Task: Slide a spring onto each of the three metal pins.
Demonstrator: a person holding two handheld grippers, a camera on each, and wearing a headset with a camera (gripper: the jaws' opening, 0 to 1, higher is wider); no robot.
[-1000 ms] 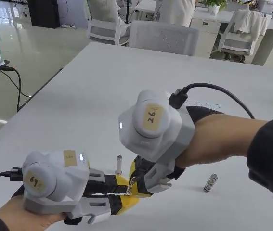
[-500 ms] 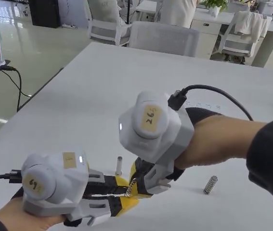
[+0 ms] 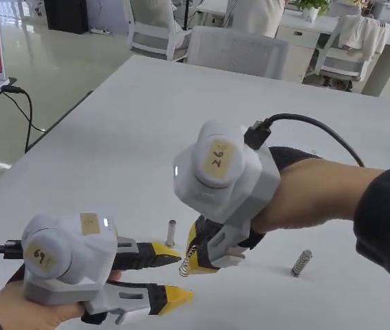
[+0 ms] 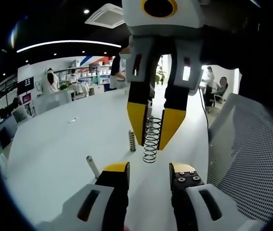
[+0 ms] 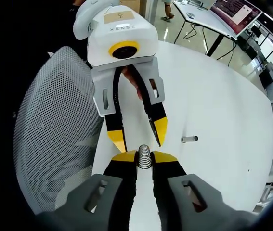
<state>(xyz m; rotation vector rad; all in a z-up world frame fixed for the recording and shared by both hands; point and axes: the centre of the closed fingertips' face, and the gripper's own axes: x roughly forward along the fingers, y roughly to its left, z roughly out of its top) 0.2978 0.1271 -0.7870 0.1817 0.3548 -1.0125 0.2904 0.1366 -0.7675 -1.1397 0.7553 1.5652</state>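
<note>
Right gripper (image 3: 196,260) points down over the white table (image 3: 181,124), near its near edge, and its yellow-tipped jaws are clamped on a small coiled steel spring (image 3: 186,261), which hangs between the tips with its lower end poking out below them. The right gripper view confirms it: the coil (image 5: 144,156) is pinched squarely between the two pads. Facing it from the left side comes the left gripper (image 3: 174,273), jaws spread wide apart and holding nothing, its tips just short of the held spring. In the left gripper view the open tips (image 4: 149,171) sit right under the dangling coil (image 4: 150,144), close but apart from it. A short silver metal pin (image 3: 171,234) stands upright on the table just behind the two grippers, bare, with no spring on it; the left gripper view catches it off to the left (image 4: 92,166). A second coiled steel spring (image 3: 300,262) lies loose on the table further along the near edge, well apart from the pin, under the person's right forearm.
</note>
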